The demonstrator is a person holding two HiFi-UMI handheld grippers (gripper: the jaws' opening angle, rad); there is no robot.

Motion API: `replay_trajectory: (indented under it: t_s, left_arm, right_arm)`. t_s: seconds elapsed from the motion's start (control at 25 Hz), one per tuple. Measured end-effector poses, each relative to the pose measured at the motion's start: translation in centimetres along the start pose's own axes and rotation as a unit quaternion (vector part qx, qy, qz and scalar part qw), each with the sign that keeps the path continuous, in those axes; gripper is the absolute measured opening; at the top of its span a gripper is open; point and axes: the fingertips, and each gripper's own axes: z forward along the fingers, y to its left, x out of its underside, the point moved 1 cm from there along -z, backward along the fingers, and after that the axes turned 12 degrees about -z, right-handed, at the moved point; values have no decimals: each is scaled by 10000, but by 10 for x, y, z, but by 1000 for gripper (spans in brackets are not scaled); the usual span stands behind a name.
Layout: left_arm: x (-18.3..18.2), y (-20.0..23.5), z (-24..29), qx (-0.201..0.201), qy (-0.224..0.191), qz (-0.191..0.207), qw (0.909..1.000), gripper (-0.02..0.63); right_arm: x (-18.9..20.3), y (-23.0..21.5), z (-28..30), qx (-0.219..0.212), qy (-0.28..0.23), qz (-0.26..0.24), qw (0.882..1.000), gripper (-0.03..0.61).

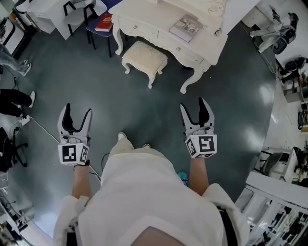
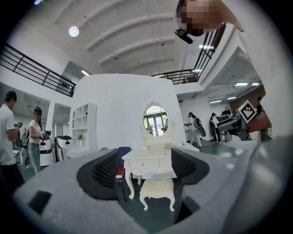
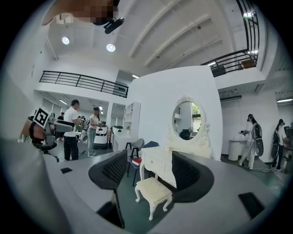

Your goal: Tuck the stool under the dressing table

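Closest to the head camera is the person's white top [image 1: 144, 192], with both forearms reaching forward. Beyond them the left gripper [image 1: 78, 113] and the right gripper [image 1: 192, 108] are held over the dark floor [image 1: 144, 113]. Each is released: the jaws stand wide apart, the pads grip nothing, and only distant furniture shows through the gaps. The cream upholstered stool [image 1: 144, 57] stands on the floor in front of the white dressing table [image 1: 159, 12]. It sits askew, its far edge close to the drawer front and its seat mostly out from under the top, well apart from both grippers. On the table lies a booklet [image 1: 186, 26], and the gripper views show an oval mirror [image 2: 155, 120] rising from its back. Just left of the table is a dark blue chair [image 1: 91, 28] with a red book [image 1: 104, 22] on its seat. A white cable [image 1: 43, 129] trails across the floor near the left gripper. Other people stand in the background of both gripper views.
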Motion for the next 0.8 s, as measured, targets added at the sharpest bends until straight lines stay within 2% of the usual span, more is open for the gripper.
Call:
replay_trajectory:
  t_s: [0.12,0.28,0.52,0.68,0.8]
  left_arm:
    - [5,6,20,67,51,-6,10000,354]
    - [21,21,67,275,161,-76,9995,354]
    - [41,64,181,691,423,-205,9965,354]
    - [36,107,256,977,525,-296,9934,354]
    - [35,115,307,1376,622,-244,9882,353]
  right_arm:
    - [2,4,19,-55,27,-51,10000,291]
    - [6,9,59,-132,45,128,9998,285]
    - [17,-1,153,43,376,295,9988,285]
    - [4,-8,227,139,565,234,9980,285]
    - [-1,-14,262,285,640,305,9971,285]
